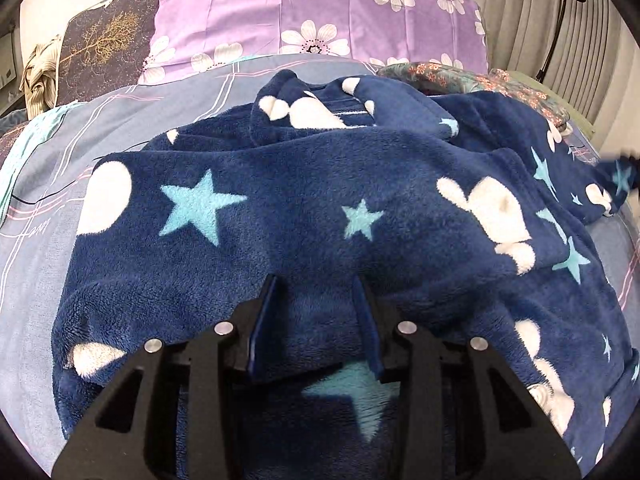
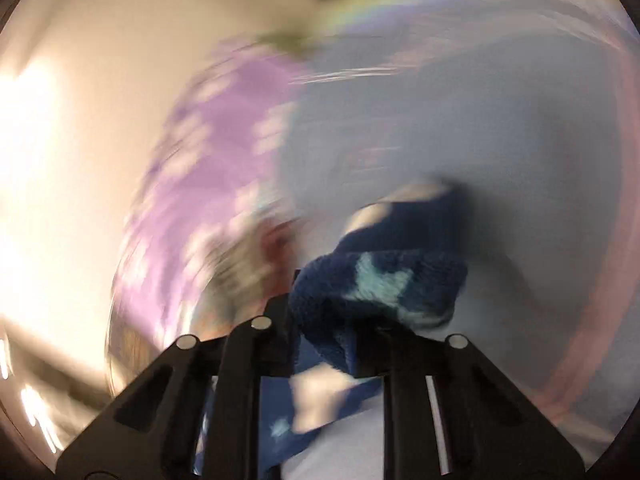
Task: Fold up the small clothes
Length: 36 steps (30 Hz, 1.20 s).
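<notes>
A navy fleece garment point(image 1: 304, 184) with white hearts and light blue stars lies spread on the bed and fills most of the left wrist view. My left gripper point(image 1: 316, 300) hovers low over its near part. The jaws stand apart, the fleece shows in the gap, and neither pad presses on it. In the blurred right wrist view, my right gripper point(image 2: 332, 316) is shut on a bunched end of the same fleece garment point(image 2: 380, 280). That end is lifted above the bedsheet, and more fabric hangs below the jaws.
The grey-blue checked bedsheet point(image 1: 36, 264) lies under the garment. A purple flowered pillow point(image 1: 312, 12) and a dark pillow with a gold tree point(image 1: 104, 48) stand at the head. A floral cloth point(image 1: 460, 80) lies far right, with a curtain point(image 1: 532, 20) behind it.
</notes>
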Each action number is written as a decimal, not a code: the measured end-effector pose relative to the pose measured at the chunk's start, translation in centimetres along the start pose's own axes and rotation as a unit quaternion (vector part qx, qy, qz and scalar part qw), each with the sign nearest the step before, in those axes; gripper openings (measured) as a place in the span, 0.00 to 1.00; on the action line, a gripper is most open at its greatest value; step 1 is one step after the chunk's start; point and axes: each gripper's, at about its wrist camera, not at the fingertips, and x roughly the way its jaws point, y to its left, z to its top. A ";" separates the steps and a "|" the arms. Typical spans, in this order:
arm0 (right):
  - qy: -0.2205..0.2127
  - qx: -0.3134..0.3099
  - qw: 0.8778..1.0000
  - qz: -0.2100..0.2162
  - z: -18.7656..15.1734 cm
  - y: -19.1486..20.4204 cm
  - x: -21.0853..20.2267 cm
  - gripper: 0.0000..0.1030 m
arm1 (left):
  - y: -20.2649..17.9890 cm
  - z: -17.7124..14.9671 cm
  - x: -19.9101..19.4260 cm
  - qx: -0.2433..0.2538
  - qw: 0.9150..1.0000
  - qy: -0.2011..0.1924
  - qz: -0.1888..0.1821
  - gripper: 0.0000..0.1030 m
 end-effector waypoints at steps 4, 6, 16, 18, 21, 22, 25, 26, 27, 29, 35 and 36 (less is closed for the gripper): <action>0.068 -0.170 0.977 0.107 -7.1 12.8 1.7 0.15 | 0.6 -0.2 -0.1 -0.010 1.000 -0.002 -0.011 0.39; 0.111 -0.226 0.957 0.141 -11.8 17.1 3.1 0.16 | 0.8 -0.2 -0.2 -0.016 1.000 -0.004 -0.017 0.39; 0.276 -0.310 0.903 0.110 -28.0 16.6 9.6 0.17 | 2.5 0.0 -0.4 -0.062 0.995 -0.009 -0.077 0.41; 0.279 -0.296 0.905 0.121 -26.7 16.8 9.6 0.29 | 2.7 0.2 -0.6 -0.069 0.994 -0.012 -0.087 0.43; 0.256 -0.275 0.918 0.125 -24.6 16.6 9.3 0.45 | 2.6 0.2 -1.0 -0.067 0.993 -0.018 -0.090 0.46; 0.253 -0.265 0.922 0.125 -23.7 16.6 9.8 0.45 | 2.6 0.2 -1.1 -0.071 0.993 -0.019 -0.091 0.46; 0.237 -0.225 0.937 0.121 -22.6 16.6 10.7 0.46 | 3.6 0.2 -1.8 -0.115 0.986 -0.025 -0.122 0.49; 0.234 -0.237 0.934 0.131 -22.9 17.0 10.5 0.46 | 4.2 0.0 -2.1 -0.140 0.980 -0.027 -0.141 0.49; 0.232 -0.268 0.924 0.145 -23.9 17.9 10.3 0.46 | 4.6 -0.2 -2.3 -0.158 0.974 -0.028 -0.159 0.50; 0.244 -0.353 0.886 0.175 -26.9 19.8 9.2 0.46 | 5.1 -0.6 -2.6 -0.179 0.965 -0.028 -0.188 0.52; 0.259 -0.374 0.874 0.170 -28.7 19.5 8.0 0.46 | 4.5 -0.4 -2.6 -0.194 0.951 -0.019 -0.241 0.58; 0.264 -0.359 0.880 0.167 -28.2 18.8 7.8 0.46 | 4.0 -0.2 -2.4 -0.191 0.951 -0.015 -0.244 0.59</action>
